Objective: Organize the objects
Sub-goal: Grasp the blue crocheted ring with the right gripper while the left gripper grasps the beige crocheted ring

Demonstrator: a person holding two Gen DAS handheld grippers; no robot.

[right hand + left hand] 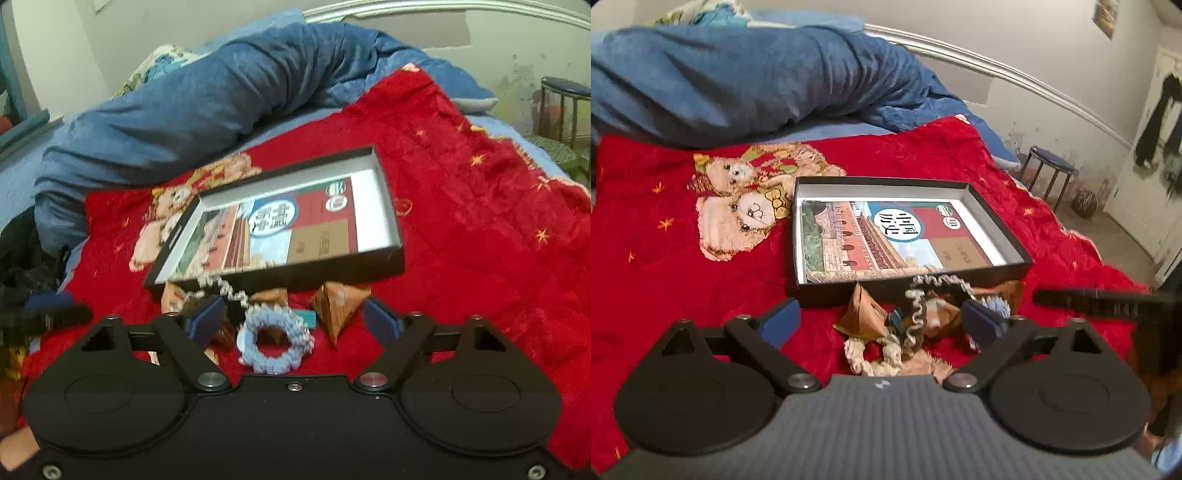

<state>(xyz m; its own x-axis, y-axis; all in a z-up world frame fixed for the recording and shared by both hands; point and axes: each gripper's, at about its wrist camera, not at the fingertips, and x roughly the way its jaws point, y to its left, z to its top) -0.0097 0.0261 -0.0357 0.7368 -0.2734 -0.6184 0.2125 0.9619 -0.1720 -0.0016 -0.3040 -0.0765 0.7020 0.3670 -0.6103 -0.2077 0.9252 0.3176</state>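
A shallow black box (1001, 225) with a history book (882, 236) in it lies on the red blanket; it also shows in the right wrist view (391, 206). Small items lie in a heap before its near wall: brown pyramid packets (862, 314) (338, 308), a white coiled hair tie (918, 306), a cream scrunchie (882, 356) and a light blue scrunchie (273, 345). My left gripper (882, 325) is open around the heap. My right gripper (295, 319) is open around the blue scrunchie and a packet, holding nothing.
A red bear-print blanket (665, 258) covers the bed. A rumpled blue duvet (738, 81) lies behind the box. A metal bed rail (997, 70), a stool (1049, 166) and bare floor are at the right. The right gripper's finger (1086, 299) reaches in beside the heap.
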